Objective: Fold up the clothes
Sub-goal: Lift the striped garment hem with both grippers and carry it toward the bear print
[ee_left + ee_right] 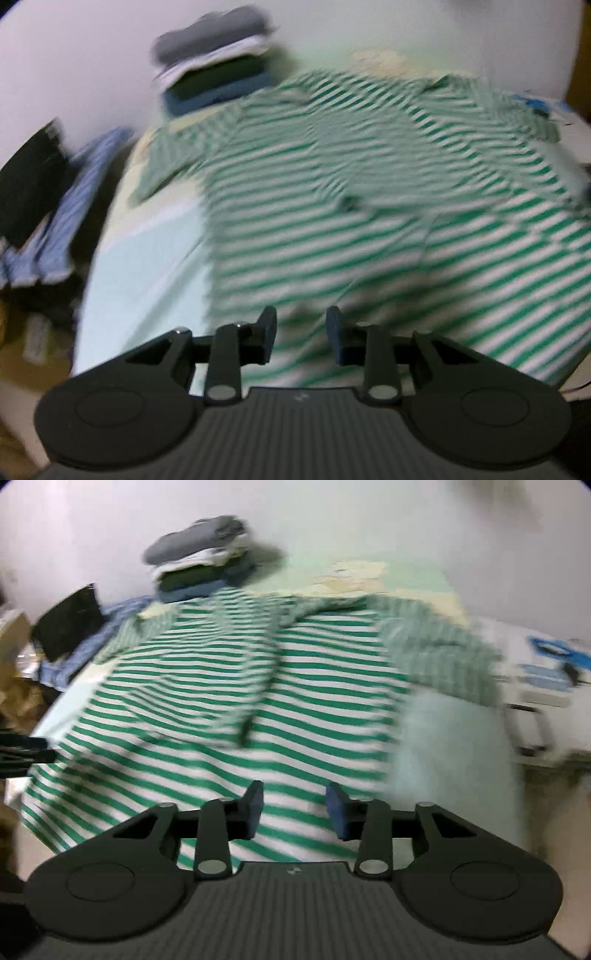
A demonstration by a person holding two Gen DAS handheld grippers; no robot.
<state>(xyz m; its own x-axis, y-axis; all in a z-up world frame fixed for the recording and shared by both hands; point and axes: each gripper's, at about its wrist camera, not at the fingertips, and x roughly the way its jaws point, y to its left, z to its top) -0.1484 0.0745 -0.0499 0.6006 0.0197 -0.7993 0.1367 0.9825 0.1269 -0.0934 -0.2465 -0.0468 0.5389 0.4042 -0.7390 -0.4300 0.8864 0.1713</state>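
Note:
A green-and-white striped shirt (pixel 369 206) lies spread out on a pale green bed (pixel 147 266), its sleeves out to both sides. Both views are blurred. My left gripper (pixel 301 321) hovers over the shirt's near hem toward its left edge, jaws apart, with only cloth showing behind the gap. In the right wrist view the same shirt (pixel 229 686) fills the middle. My right gripper (pixel 294 794) hangs over the near hem toward the shirt's right side, open as well, nothing pinched between its pads.
A stack of folded clothes (pixel 214 62) stands at the bed's far left corner. A blue striped garment (pixel 74 206) and a dark flat object (pixel 70 624) lie off the bed's left side. White furniture with blue items (pixel 546 672) stands on the right.

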